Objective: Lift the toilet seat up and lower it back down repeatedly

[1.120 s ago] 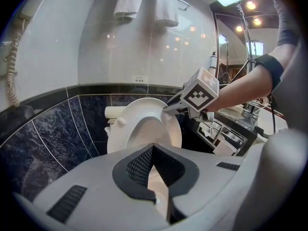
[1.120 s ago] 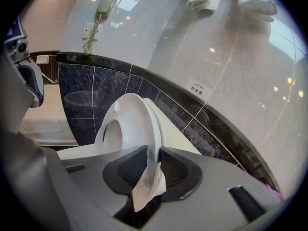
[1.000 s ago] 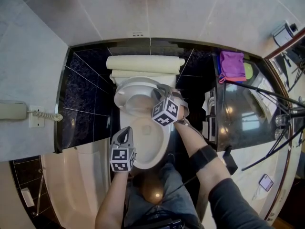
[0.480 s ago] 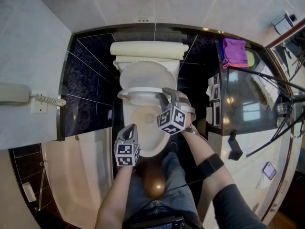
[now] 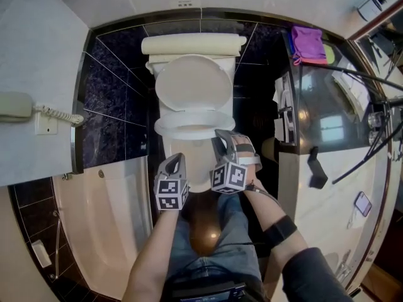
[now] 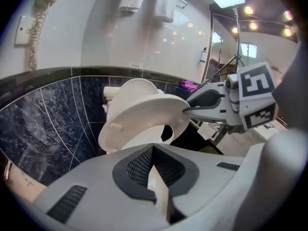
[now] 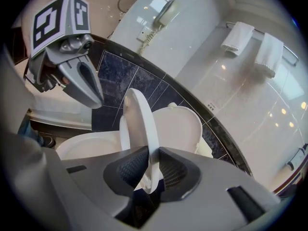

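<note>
Two grippers at work over the toilet bowl [image 5: 198,168].

Right gripper [image 7: 147,163]: fingers pinching the front rim of the toilet seat [image 7: 138,121]. They have just been closing, with that rim between them. It sits at the bowl's front right.

Toilet seat: partway up. Its front edge is lifted clear of the bowl and its hinge end is at the back of the bowl. The right gripper view shows it tilted and nearly edge-on, and the left gripper view shows its underside.

Left gripper [image 5: 177,161]: fingers pressed together, nothing between them. It sits at the bowl's front left, apart from the seat, pointing towards the seat from below its raised rim.

Lid [image 5: 192,83]: upright behind the bowl, leaning on the tank [image 5: 192,44].

Surroundings, all placed from the bowl:
- Dark marbled tiles run behind it and on both sides.
- Wall phone [image 5: 16,106] with a coiled cord is well to the left, on the pale wall.
- Bathtub [image 5: 113,212] is at front left.
- A glossy dark bench [image 5: 327,124] is to the right, with a purple cloth [image 5: 306,43] at its far end.
- Two white towels [image 7: 238,35] hang on a rail on the wall above and behind.

The person's legs in jeans [image 5: 220,244] are directly in front of the bowl.
</note>
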Motion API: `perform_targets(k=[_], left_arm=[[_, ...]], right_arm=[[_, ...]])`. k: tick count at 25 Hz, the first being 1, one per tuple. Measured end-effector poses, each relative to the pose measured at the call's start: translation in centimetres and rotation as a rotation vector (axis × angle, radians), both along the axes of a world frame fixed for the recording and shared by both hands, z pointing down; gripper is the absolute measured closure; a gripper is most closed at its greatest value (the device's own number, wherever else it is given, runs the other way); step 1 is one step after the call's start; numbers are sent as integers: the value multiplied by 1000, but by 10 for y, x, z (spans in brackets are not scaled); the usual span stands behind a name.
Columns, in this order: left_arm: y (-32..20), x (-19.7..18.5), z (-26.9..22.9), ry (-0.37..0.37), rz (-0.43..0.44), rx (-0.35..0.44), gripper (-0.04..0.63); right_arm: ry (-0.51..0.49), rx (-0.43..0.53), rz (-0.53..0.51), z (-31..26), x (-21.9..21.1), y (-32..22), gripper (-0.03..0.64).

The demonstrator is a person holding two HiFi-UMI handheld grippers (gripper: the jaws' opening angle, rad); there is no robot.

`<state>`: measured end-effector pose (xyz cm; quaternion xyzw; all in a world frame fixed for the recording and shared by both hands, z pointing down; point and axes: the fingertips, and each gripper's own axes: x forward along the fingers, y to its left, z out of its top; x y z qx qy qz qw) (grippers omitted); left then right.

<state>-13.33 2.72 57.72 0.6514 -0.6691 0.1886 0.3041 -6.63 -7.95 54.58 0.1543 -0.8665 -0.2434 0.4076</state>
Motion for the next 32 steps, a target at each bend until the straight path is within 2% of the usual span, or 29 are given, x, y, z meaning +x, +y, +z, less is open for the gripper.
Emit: perform_targets(k=[9, 22, 26, 29, 32], left_arm=[[27, 14, 24, 25, -14, 8, 598], [91, 45, 91, 84, 13, -83, 598], [114, 55, 120, 90, 38, -116, 598], [132, 64, 147, 91, 66, -147, 598], [145, 80, 169, 119, 101, -169, 600]], right_arm=[[96, 31, -56, 42, 36, 80, 522], [204, 9, -114, 93, 71, 151, 515], [220, 0, -124, 111, 90, 178, 555], [218, -10, -99, 126, 104, 189, 590], [192, -31, -26, 141, 113, 186, 600]])
